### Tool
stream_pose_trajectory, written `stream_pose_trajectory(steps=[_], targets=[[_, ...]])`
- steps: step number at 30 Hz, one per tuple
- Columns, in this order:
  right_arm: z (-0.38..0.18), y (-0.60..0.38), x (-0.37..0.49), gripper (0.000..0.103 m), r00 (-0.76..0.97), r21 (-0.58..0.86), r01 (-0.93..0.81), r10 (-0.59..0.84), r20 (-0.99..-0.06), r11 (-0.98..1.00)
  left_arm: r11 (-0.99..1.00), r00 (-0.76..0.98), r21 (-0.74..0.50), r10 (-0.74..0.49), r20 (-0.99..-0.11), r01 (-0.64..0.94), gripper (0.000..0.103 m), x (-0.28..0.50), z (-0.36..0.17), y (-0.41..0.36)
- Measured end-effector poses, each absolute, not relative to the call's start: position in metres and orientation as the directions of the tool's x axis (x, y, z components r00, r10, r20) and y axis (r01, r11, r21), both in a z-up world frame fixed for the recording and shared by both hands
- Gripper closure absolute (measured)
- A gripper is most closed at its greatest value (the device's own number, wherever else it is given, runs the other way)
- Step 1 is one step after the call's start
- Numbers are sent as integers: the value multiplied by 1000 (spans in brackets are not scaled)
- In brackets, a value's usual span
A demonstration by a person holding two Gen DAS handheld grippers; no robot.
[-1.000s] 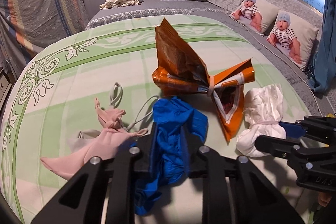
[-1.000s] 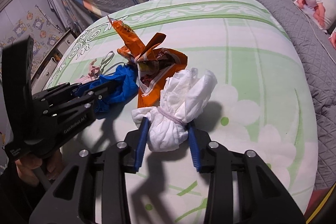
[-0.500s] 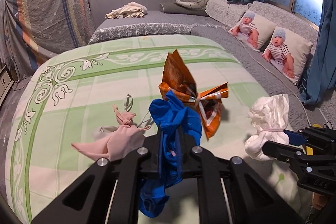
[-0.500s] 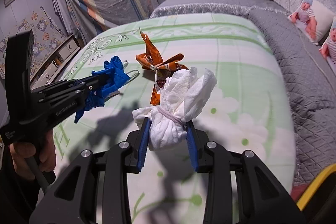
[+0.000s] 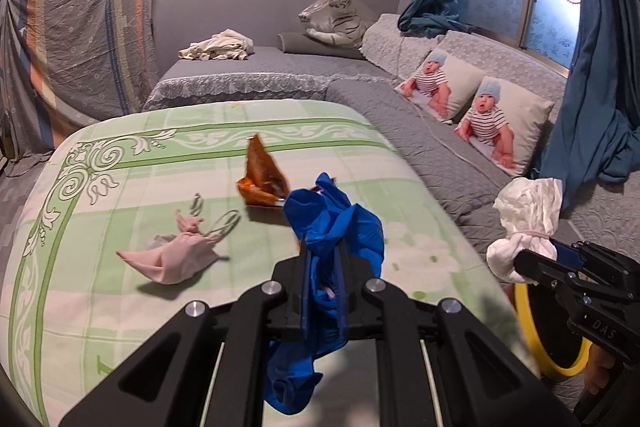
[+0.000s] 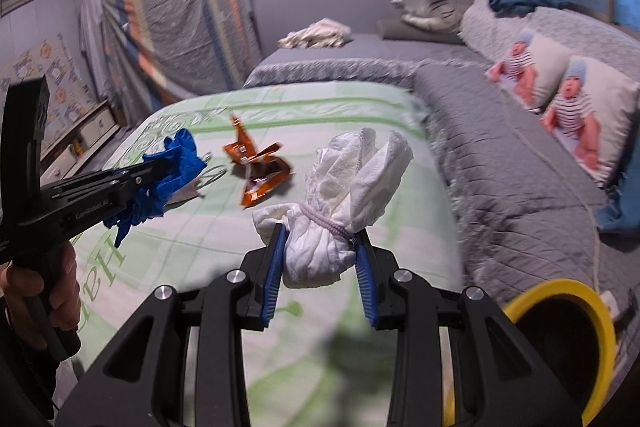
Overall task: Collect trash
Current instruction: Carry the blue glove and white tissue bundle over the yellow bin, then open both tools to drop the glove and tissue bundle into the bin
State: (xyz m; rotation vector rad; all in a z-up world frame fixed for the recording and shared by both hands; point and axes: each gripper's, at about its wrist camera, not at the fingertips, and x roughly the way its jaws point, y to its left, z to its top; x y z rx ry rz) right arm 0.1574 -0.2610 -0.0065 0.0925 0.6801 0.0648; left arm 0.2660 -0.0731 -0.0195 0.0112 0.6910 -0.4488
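Observation:
My left gripper point(image 5: 323, 259) is shut on a crumpled blue plastic bag point(image 5: 336, 223) and holds it above the green bedspread point(image 5: 120, 307). It also shows in the right wrist view point(image 6: 168, 163). My right gripper point(image 6: 320, 247) is shut on a white tied tissue bundle point(image 6: 340, 195), lifted off the bed; the bundle also shows in the left wrist view point(image 5: 524, 223). An orange snack wrapper point(image 5: 260, 175) and a pink crumpled bag point(image 5: 172, 259) lie on the bedspread.
A yellow-rimmed bin point(image 6: 560, 347) stands low at the right, beside the bed; it also shows in the left wrist view point(image 5: 536, 339). A grey quilted couch point(image 5: 440, 155) with baby-print pillows point(image 5: 500, 119) runs along the right. A thin wire loop point(image 5: 224, 223) lies by the pink bag.
Both grippers have lifted their loads off the bed and pulled back toward the right. The yellow-rimmed bin has come into view. The orange wrapper and pink bag stayed on the bed.

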Motion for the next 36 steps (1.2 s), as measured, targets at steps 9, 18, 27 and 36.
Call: stream_pose_trajectory(steps=[9,18,27,36], targets=[[4,-323,107,71,822,96,125,-49,-567,987,837,619,-148,-498,-607,527,94,238,-12,-140],[4,-385,66,71,821,103,279,-181,-541,955,754,533,-167,-584,-612,635,94,216,-18,-208],[-5,-428,37,71,791,106,406,-292,-538,908,673,431,-190,-638,-638,715,94,193,-36,-265],[-20,-457,22,71,756,126,486,-344,-557,865,604,341,-203,-660,-670,770,94,169,-55,-314]])
